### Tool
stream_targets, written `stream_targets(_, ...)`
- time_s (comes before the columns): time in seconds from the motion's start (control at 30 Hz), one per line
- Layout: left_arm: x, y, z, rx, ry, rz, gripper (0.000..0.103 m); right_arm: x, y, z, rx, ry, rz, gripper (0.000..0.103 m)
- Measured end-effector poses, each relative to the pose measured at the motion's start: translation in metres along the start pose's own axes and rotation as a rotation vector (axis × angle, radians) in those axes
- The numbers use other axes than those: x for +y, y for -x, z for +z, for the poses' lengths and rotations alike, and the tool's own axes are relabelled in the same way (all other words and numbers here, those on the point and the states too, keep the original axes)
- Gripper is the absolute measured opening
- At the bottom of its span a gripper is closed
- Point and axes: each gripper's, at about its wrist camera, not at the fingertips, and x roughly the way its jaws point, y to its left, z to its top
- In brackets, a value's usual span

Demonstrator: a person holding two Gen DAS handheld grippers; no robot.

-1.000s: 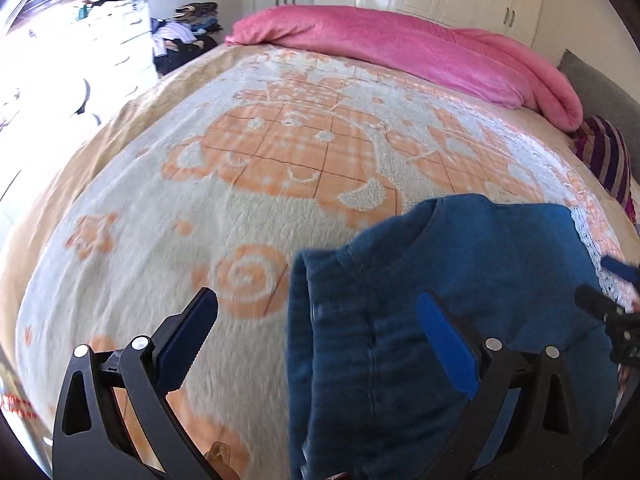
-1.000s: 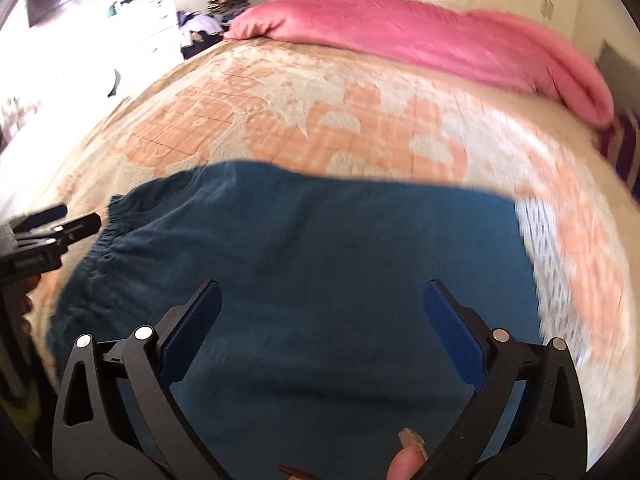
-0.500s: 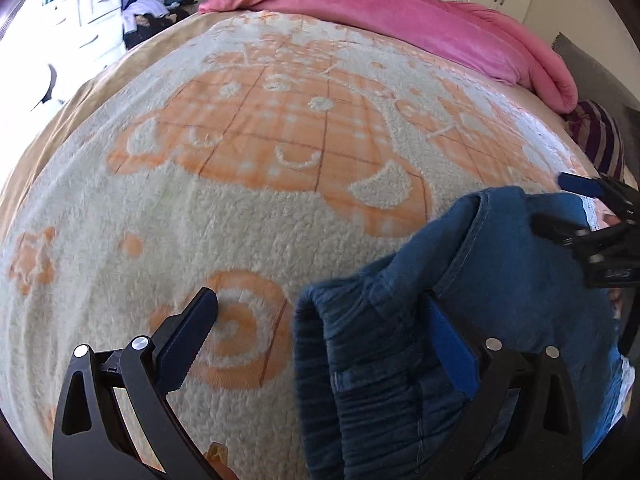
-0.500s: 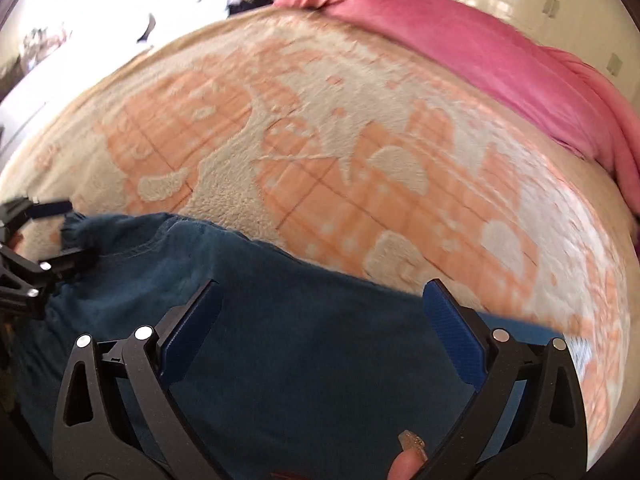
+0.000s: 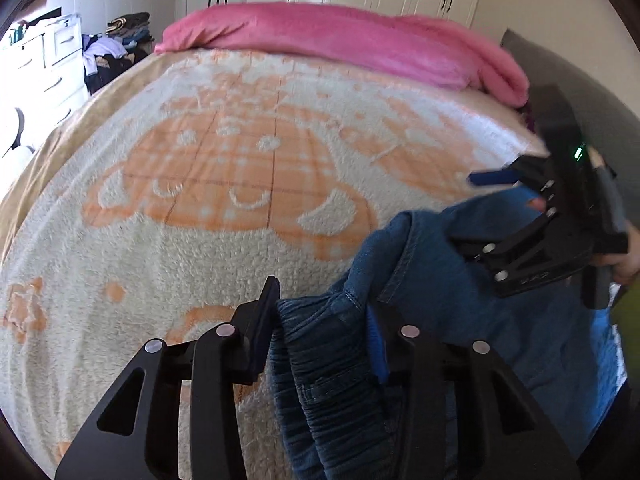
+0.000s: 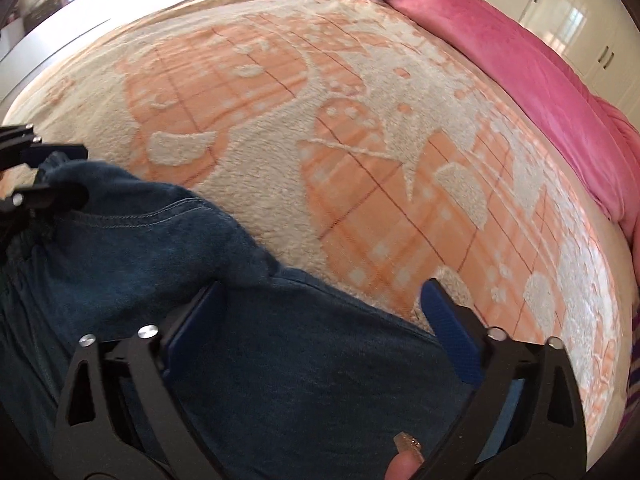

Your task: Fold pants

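Blue denim pants (image 5: 460, 320) lie bunched at the near edge of the bed. My left gripper (image 5: 322, 332) has its jaws closing, and the pads squeeze the gathered elastic waistband between them. From the right wrist view the same gripper (image 6: 56, 174) shows at the far left, clamped on the pants' corner. My right gripper (image 6: 320, 328) points down over the pants (image 6: 280, 380) with wide jaws that are closing slightly. Fabric lies between its pads, which do not press it. In the left wrist view the right gripper (image 5: 476, 212) straddles the pants' far edge, and a hand (image 5: 628, 264) holds it.
A cream and orange blanket (image 5: 200, 200) covers the bed. A pink duvet (image 5: 360, 44) is rolled along the far side. White drawers (image 5: 48, 64) and a clothes pile (image 5: 116, 40) stand beyond the bed's left corner. A striped cushion (image 6: 634, 360) sits at the right edge.
My left jaws narrowed from wide open onto the waistband. My right gripper rolled and shifted to the pants' far edge, and the denim there bunched up.
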Motion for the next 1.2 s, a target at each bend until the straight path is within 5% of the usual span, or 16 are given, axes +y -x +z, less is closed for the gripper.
stream_targets(0.1, 0.002, 0.015, 0.000, -0.042, 0.018, -0.024, 0.038, 0.013, 0.002, 0.000, -0.011, 0.048, 0.021, 0.067)
stream_targets(0.27, 0.002, 0.028, -0.004, -0.069, 0.021, -0.051, 0.038, 0.028, 0.009, -0.003, -0.012, 0.052, 0.082, 0.011)
stream_targets(0.3, 0.002, 0.027, -0.005, -0.068, 0.021, -0.046, 0.038, 0.028, 0.011, -0.004, -0.009, 0.041, 0.073, 0.008)
stream_targets(0.7, -0.014, 0.055, -0.018, -0.113, -0.055, -0.063, 0.038, 0.025, 0.116, -0.060, -0.212, -0.169, 0.135, 0.005)
stream_targets(1.2, -0.045, 0.113, -0.084, -0.165, -0.069, -0.056, 0.040, 0.101, 0.181, -0.166, -0.328, -0.250, 0.245, 0.005)
